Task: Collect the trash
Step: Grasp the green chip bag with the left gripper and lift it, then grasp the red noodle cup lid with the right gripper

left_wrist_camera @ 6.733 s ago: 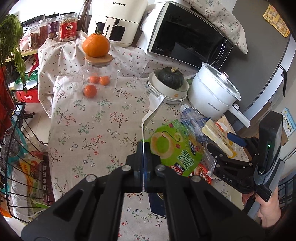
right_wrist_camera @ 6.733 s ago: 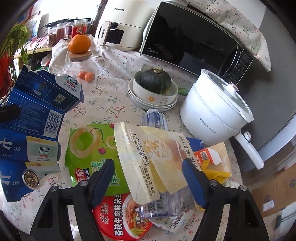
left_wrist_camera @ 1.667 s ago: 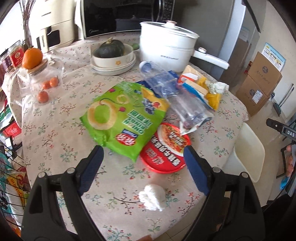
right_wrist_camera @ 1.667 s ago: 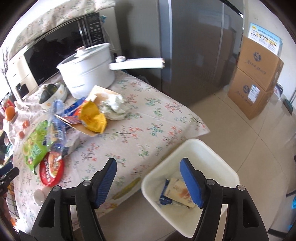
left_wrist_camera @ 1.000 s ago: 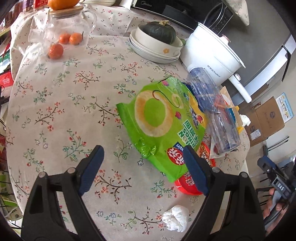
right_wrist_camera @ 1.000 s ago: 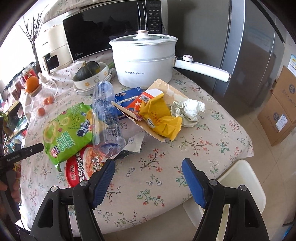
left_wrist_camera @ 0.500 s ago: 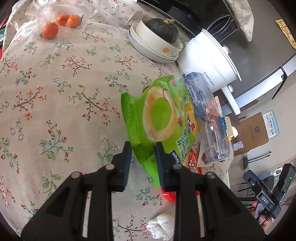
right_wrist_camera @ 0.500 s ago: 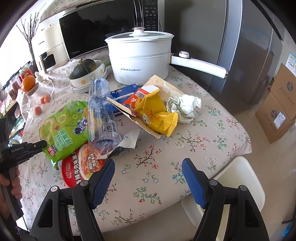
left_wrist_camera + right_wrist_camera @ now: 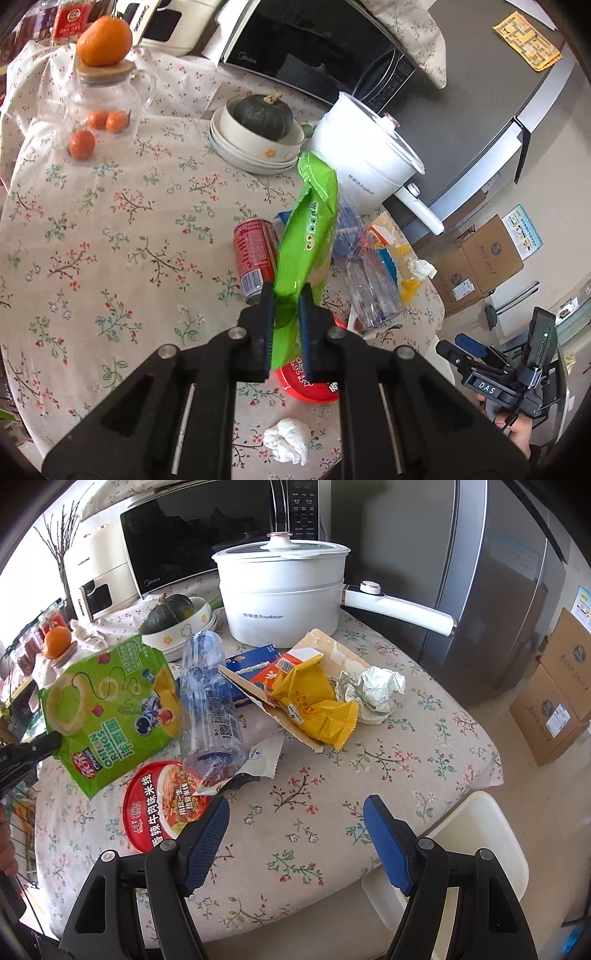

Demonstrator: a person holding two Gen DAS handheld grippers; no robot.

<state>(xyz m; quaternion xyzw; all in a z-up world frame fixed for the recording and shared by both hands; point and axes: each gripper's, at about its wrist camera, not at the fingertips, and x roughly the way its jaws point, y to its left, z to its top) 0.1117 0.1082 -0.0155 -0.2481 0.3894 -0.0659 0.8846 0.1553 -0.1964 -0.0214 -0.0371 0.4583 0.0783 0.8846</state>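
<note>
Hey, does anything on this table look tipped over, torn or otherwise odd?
Yes. A clear plastic bottle lies on its side among wrappers, a torn cardboard box gapes open, and a red can lies toppled beside the green snack bag.

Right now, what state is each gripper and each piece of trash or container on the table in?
left gripper: jaws closing on the bag
green snack bag: pinched, lifted
right gripper: open, empty
red can: lying on its side
plastic bottle: lying down
white pot: lid on
glass jar: lidded, orange on top
</note>
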